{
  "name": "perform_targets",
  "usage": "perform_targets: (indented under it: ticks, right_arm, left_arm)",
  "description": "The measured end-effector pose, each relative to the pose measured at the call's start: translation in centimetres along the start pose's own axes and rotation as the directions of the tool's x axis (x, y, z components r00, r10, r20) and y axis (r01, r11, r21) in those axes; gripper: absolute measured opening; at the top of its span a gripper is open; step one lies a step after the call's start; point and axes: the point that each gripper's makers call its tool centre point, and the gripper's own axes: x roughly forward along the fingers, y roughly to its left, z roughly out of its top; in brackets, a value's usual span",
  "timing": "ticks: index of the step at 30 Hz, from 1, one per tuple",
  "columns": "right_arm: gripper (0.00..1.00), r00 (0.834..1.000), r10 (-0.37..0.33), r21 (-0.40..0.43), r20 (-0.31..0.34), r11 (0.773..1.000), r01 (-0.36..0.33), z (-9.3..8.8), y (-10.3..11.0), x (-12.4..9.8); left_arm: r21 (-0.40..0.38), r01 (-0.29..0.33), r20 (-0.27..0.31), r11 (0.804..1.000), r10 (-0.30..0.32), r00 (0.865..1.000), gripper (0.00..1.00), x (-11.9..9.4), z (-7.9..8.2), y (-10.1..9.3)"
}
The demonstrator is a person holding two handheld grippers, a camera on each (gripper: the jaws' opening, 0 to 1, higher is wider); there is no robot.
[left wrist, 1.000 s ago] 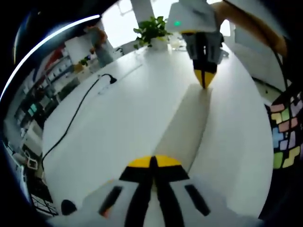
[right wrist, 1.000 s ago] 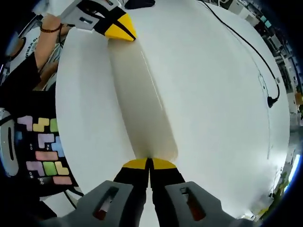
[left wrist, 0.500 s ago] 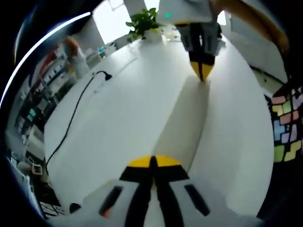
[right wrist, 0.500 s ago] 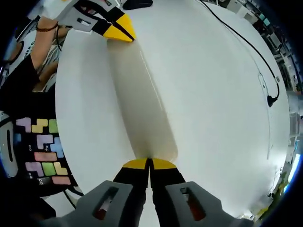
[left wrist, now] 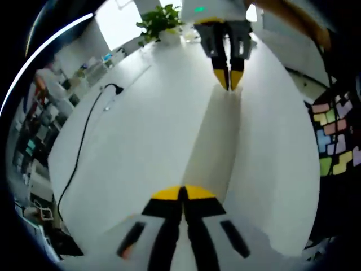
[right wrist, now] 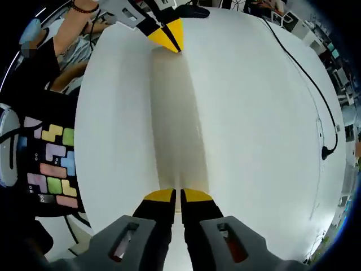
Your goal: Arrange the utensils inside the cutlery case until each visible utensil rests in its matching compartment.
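Tongs of both hands, left tongs point(left wrist: 183, 195) and right tongs point(right wrist: 175, 196), each pinched shut on opposite ends of a long, pale cream, closed cutlery case point(left wrist: 217, 144) lying on the white counter point(left wrist: 141, 130), running toward 12 o'clock in both views.

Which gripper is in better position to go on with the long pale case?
Neither clearly: the left gripper and right gripper each clamp one end of the cutlery case, jaws closed.
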Motion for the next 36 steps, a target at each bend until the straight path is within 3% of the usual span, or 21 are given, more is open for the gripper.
perform_targets:
  ticks: [1, 4, 6, 10, 17, 19, 22, 25, 28, 30, 36]
  right_arm:
    - [0.07, 1.0, -0.021, -0.026, 0.008, 0.999, 0.021, 0.2, -0.5, -0.2]
    - [0.13, 0.999, -0.048, -0.077, 0.022, 0.996, 0.049, 0.2, -0.4, -0.5]
    - [0.14, 0.999, -0.044, -0.09, 0.017, 0.995, 0.045, 0.0, 0.0, -0.5]
    - [0.18, 0.999, -0.047, -0.097, 0.006, 0.994, 0.047, -0.7, 0.4, -0.2]
    - [0.18, 0.999, -0.046, -0.09, 0.02, 0.995, 0.048, -1.3, 0.7, -0.1]
    - [0.17, 0.998, -0.063, -0.1, 0.017, 0.993, 0.065, -2.0, 1.9, 0.7]
    - [0.16, 0.998, -0.065, -0.117, -0.002, 0.991, 0.064, -1.6, 0.8, 0.5]
    - [0.16, 0.996, -0.083, -0.137, -0.019, 0.987, 0.079, -2.1, 1.8, 1.2]
    - [0.16, 0.996, -0.09, -0.141, -0.022, 0.986, 0.086, -2.3, 2.0, 1.3]
    - [0.16, 0.996, -0.084, -0.139, -0.026, 0.987, 0.079, -2.0, 0.2, 1.3]
    - [0.16, 0.996, -0.085, -0.138, -0.035, 0.987, 0.079, -1.7, -0.3, 1.0]
  left_arm:
    - [-0.002, 0.035, -0.017, 0.999, -0.035, 0.999, 0.0, -0.2, 0.0, -0.5]
    - [0.025, 0.072, 0.013, 0.997, -0.073, 0.997, 0.03, -0.5, 1.2, -1.0]
    - [-0.003, 0.12, -0.037, 0.993, -0.12, 0.992, 0.03, -0.7, 1.0, -1.7]
    - [0.125, 0.164, -0.121, 0.979, -0.149, 0.981, 0.06, -0.6, 0.6, -2.2]
    - [0.116, 0.22, -0.206, 0.969, -0.193, 0.959, 0.15, 0.1, -0.7, -3.0]
    - [0.113, 0.221, -0.208, 0.969, -0.195, 0.959, 0.16, 0.1, -0.7, -2.9]
    - [0.109, 0.213, -0.204, 0.971, -0.188, 0.961, 0.18, 0.3, -0.7, -2.7]
    - [0.065, 0.25, -0.212, 0.966, -0.232, 0.949, 0.13, 0.3, -0.9, -3.3]
    - [0.081, 0.256, -0.227, 0.963, -0.232, 0.946, 0.13, 0.4, -0.8, -3.3]
    - [0.075, 0.261, -0.242, 0.962, -0.236, 0.941, 0.13, 0.4, -0.8, -3.4]
    - [0.093, 0.276, -0.242, 0.957, -0.247, 0.938, 0.13, 0.2, -1.0, -3.5]
